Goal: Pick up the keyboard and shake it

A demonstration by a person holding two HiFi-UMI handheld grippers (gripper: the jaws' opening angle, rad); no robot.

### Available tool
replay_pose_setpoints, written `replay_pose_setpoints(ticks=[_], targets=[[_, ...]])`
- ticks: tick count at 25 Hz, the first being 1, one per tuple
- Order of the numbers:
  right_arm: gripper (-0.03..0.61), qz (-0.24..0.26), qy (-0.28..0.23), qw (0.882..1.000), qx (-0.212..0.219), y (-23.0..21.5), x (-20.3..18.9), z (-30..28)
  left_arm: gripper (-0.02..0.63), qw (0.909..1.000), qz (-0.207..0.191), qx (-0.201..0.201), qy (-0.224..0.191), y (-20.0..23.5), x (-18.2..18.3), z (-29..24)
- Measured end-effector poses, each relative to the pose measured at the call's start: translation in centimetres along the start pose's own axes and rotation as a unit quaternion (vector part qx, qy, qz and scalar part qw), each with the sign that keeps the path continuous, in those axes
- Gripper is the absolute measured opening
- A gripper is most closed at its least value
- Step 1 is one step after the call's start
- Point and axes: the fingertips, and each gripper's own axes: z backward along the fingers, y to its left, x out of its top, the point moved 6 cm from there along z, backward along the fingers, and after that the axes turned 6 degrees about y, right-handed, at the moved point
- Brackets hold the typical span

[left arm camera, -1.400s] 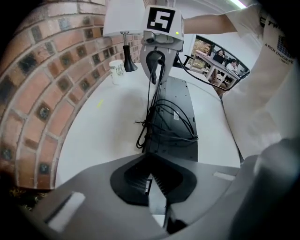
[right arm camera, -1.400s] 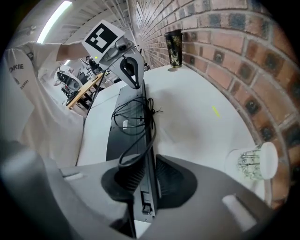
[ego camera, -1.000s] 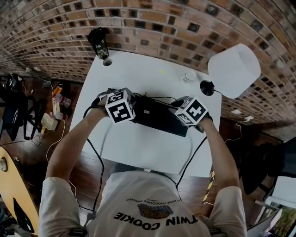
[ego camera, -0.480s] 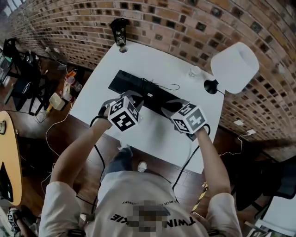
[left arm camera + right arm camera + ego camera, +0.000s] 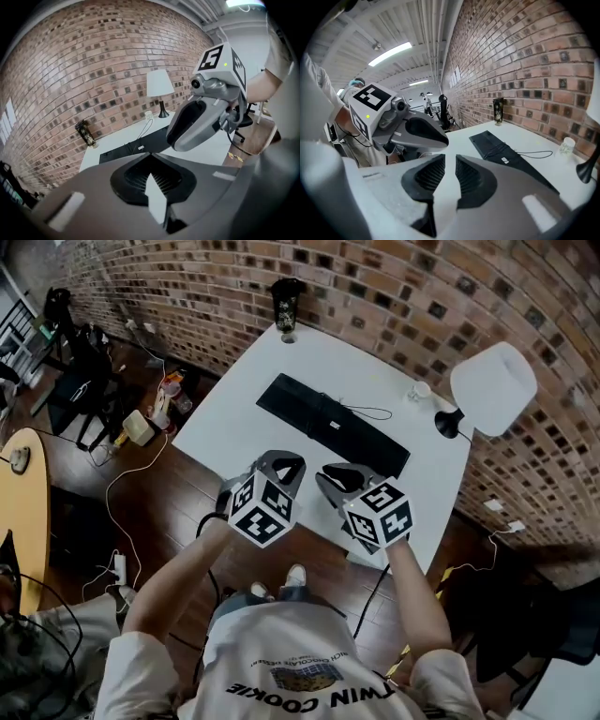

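Head view, lower centre: the left gripper (image 5: 281,466) and right gripper (image 5: 341,478) have pulled back from the keyboard (image 5: 333,425) they flanked a second ago. Left jaws are closed together, empty; right jaws are slightly apart, empty. Beyond, mid-frame, the keyboard lies on the white table (image 5: 234,423).

Head view: steeply down on the table (image 5: 309,362) from high above. Gripper views: from its near edge, facing the brick wall (image 5: 70,70); all three share the keyboard (image 5: 333,425).
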Motion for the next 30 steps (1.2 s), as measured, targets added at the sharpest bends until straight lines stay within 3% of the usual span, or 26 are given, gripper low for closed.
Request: replay_pose_setpoints(ticks=[9, 16, 21, 30], targets=[[0.044, -0.042, -0.080, 0.995, -0.041, 10.9, -0.5, 0.2, 0.006, 0.9930, 0.099, 0.040, -0.050, -4.1, -6.2, 9.3], [0.011, -0.056, -0.096, 0.991, -0.075, 17.9, -1.8, 1.5, 0.006, 0.9810, 0.161, 0.061, -0.089, -7.2, -9.2, 15.3], [0.008, -0.081, -0.097, 0.985, -0.114, 20.8, -3.2, 2.7, 0.006, 0.9747, 0.186, 0.061, -0.108, -9.8, -10.4, 17.6], [0.008, -0.070, -0.108, 0.984, -0.126, 24.8, -4.1, 4.2, 0.006, 0.9693, 0.204, 0.057, -0.126, -12.2, -11.4, 20.1]])
